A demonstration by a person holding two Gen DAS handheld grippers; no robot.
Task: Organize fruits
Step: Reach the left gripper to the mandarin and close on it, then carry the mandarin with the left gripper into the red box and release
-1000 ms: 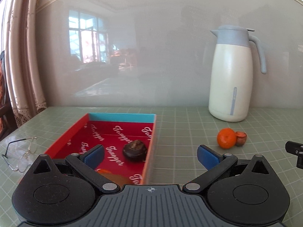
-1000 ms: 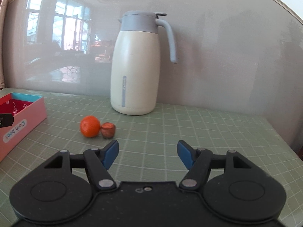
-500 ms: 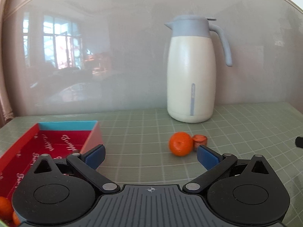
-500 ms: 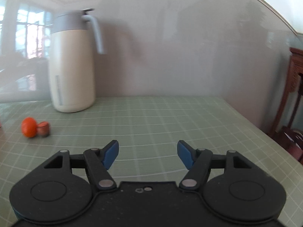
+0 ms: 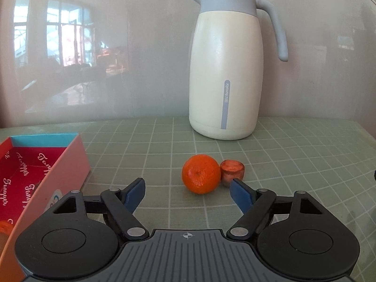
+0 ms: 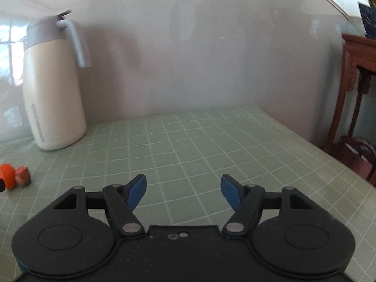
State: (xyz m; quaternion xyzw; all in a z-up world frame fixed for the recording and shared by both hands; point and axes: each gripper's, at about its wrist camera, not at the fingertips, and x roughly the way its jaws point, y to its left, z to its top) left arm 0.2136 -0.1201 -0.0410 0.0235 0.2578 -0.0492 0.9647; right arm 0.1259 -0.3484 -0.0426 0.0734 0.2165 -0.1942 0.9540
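Swung off the box (image 5: 70,162), the closing, empty left tool (image 5: 186,193) faces an orange (image 5: 201,174), perhaps hiding fruit.

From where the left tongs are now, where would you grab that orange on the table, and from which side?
Take the orange across its widest middle, coming straight on and slightly from above, as the left tongs already point. It is round, so the pads hold best at the equator. The small reddish fruit piece touches its right side, so slipping the right pad between them needs care. The jaws are closing, with nothing between them yet.
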